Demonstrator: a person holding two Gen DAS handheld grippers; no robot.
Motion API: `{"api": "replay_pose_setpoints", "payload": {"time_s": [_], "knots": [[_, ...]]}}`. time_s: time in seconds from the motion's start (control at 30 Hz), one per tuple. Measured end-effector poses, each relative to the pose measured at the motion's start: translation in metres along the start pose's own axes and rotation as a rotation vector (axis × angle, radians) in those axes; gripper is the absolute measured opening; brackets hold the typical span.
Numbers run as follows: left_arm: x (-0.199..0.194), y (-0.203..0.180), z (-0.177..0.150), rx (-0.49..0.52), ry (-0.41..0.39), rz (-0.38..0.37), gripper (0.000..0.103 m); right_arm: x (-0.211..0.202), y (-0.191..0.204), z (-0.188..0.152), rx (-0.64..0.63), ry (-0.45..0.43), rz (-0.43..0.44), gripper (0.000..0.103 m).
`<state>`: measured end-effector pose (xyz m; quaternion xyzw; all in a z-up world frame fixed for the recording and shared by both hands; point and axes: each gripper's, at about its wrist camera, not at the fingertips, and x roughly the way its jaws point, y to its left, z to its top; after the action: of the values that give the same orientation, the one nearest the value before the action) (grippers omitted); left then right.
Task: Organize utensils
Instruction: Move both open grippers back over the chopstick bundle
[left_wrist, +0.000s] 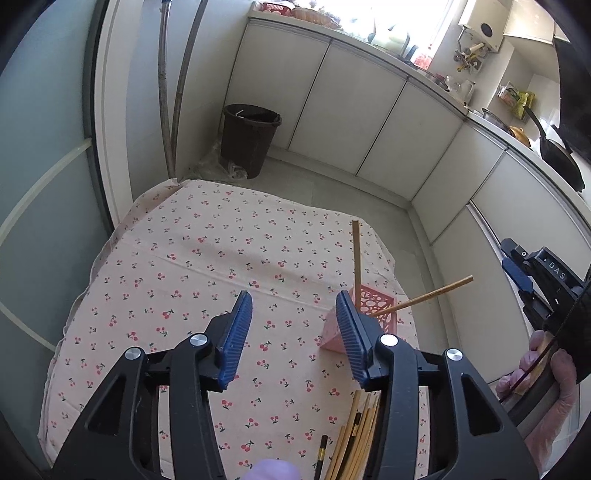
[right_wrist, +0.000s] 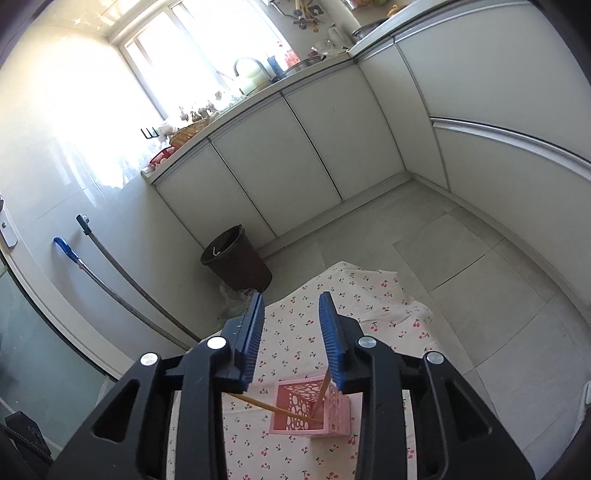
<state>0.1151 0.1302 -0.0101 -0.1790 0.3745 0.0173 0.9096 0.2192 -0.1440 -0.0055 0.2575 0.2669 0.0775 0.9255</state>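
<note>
Counting: two chopsticks (right_wrist: 275, 409) in one pink holder (right_wrist: 338, 417) | left claw (left_wrist: 293, 306) open, empty | right claw (right_wrist: 291, 306) open, empty

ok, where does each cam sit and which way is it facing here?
Left wrist: on the left gripper, angled down over the cherry-print cloth toward the cabinets; shows its open jaws, the right gripper and a gloved hand.
Right wrist: on the right gripper, above the pink holder, facing the window; shows only its open, empty jaws.
Shared: cloth, holder with two chopsticks, dark bin, cabinets.
</note>
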Motion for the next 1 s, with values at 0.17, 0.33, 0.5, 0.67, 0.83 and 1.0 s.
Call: {"api": "replay_pose_setpoints", "payload": {"time_s": [0.17, 0.33, 0.5, 0.67, 0.83, 1.0], "knots": [[0.006, -0.004, -0.003, 0.006, 0.032, -0.016, 0.051, -0.012, 0.002, -0.008, -0.038, 0.01, -0.018, 0.043], [0.019, -0.008, -0.014, 0.028, 0.107, -0.015, 0.057, -0.024, -0.005, -0.03, -0.073, 0.039, -0.059, 0.072], [0.03, -0.007, -0.026, 0.05, 0.184, 0.01, 0.072, -0.027, -0.021, -0.054, -0.113, 0.131, -0.137, 0.09], [0.045, -0.007, -0.045, 0.075, 0.298, 0.035, 0.091, -0.03, -0.029, -0.072, -0.244, 0.206, -0.271, 0.096], [0.077, -0.004, -0.078, 0.104, 0.514, 0.119, 0.096, -0.027, -0.063, -0.103, -0.19, 0.405, -0.304, 0.096], [0.111, -0.002, -0.128, 0.13, 0.737, 0.126, 0.096, -0.038, -0.092, -0.137, -0.015, 0.556, -0.234, 0.096]]}}
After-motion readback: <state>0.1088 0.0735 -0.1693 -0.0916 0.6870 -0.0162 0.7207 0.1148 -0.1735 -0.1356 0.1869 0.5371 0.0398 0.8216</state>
